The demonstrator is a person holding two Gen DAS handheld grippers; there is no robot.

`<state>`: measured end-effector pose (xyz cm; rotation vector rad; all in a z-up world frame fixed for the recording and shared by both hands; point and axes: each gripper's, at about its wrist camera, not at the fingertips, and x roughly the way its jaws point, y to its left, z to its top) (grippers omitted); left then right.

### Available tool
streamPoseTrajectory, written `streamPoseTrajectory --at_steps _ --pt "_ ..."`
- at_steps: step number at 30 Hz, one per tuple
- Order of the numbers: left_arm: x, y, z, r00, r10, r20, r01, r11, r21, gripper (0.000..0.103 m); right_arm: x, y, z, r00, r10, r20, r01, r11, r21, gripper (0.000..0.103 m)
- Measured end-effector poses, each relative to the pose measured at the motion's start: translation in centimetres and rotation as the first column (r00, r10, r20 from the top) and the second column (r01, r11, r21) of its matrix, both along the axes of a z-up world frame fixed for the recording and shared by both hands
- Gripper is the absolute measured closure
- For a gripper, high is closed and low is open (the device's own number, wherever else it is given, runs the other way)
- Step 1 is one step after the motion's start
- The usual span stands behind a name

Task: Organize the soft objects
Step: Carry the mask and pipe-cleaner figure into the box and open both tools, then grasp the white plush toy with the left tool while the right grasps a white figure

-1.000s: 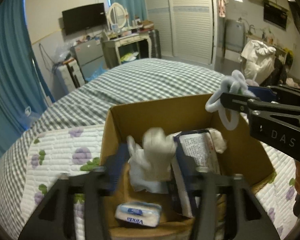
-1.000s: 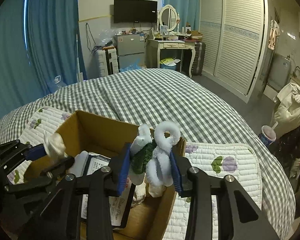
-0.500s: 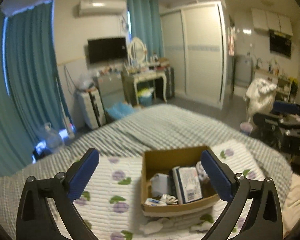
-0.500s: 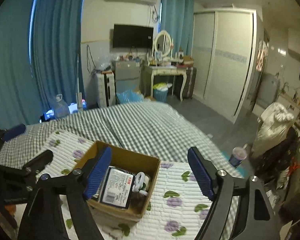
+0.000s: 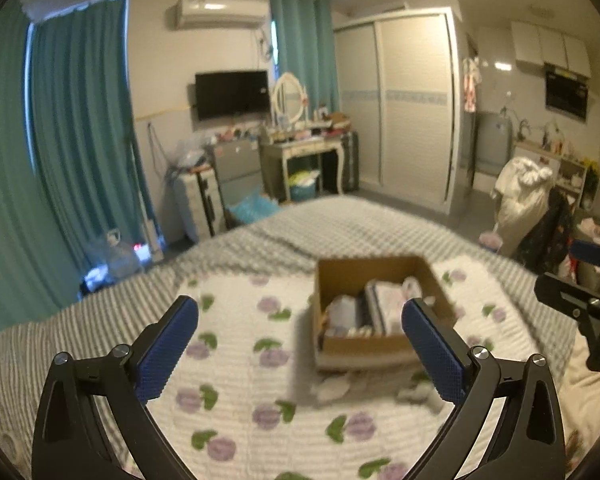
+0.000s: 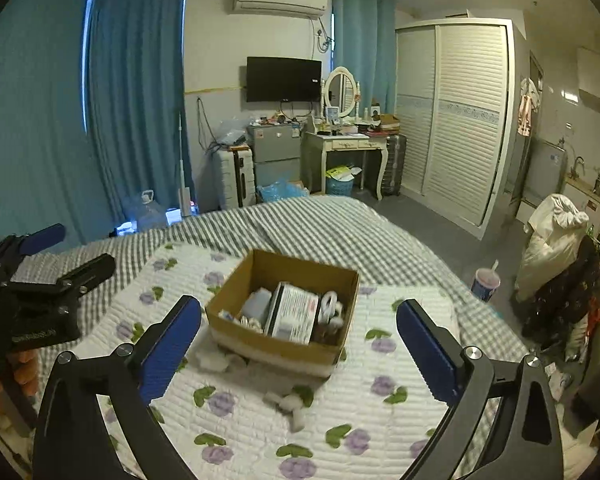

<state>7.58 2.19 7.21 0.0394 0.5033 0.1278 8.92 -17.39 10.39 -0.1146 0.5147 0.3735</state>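
Note:
A brown cardboard box (image 6: 342,284) sits on the flowered white quilt (image 6: 380,420); it also shows in the left wrist view (image 5: 430,276). Inside lie a printed packet (image 6: 294,312), a pale blue pack (image 6: 256,302) and a white looped soft toy (image 6: 330,304). Small white soft pieces (image 6: 290,402) lie on the quilt in front of the box, and others (image 6: 216,360) at its left corner. My left gripper (image 5: 300,352) is open and empty, held back above the quilt. My right gripper (image 6: 298,354) is open and empty, also held back from the box.
The quilt lies on a grey checked bed (image 6: 320,228). Beyond stand a dressing table (image 6: 348,148), a small fridge (image 6: 274,152), a suitcase (image 6: 234,178) and a wardrobe (image 6: 456,120). A cup (image 6: 486,282) and a chair with clothes (image 6: 556,248) stand right of the bed.
Both grippers let go of their soft toys into the box, opened wide, and pulled back and up away from it. The toys now lie inside the box.

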Motion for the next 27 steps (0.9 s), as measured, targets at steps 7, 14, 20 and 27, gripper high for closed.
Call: streamPoseTrajectory --at_steps 7,14,20,27 --pt "2.0 0.6 -8.8 0.993 0.006 -0.118 -0.004 1.0 0.016 0.0 3.9 3.5 -11.3 0.994 -0.017 -0.111 0.014 1.0 -0.022 0.004" --pt "4.5 0.7 -16.2 0.967 -0.027 -0.252 0.018 0.999 -0.037 0.0 8.3 3.0 -21.4 0.947 -0.092 -0.308 0.091 0.996 -0.018 0.016" --pt "6.0 0.1 -18.9 0.951 -0.045 -0.307 0.029 0.998 -0.057 0.001 10.2 2.5 -26.8 0.888 -0.136 -0.439 0.156 0.988 0.01 0.034" --pt "7.2 -0.6 -20.3 0.943 -0.047 -0.33 0.026 0.997 -0.066 0.001 9.1 3.8 -28.0 0.9 -0.108 -0.422 0.093 0.994 -0.056 0.062"
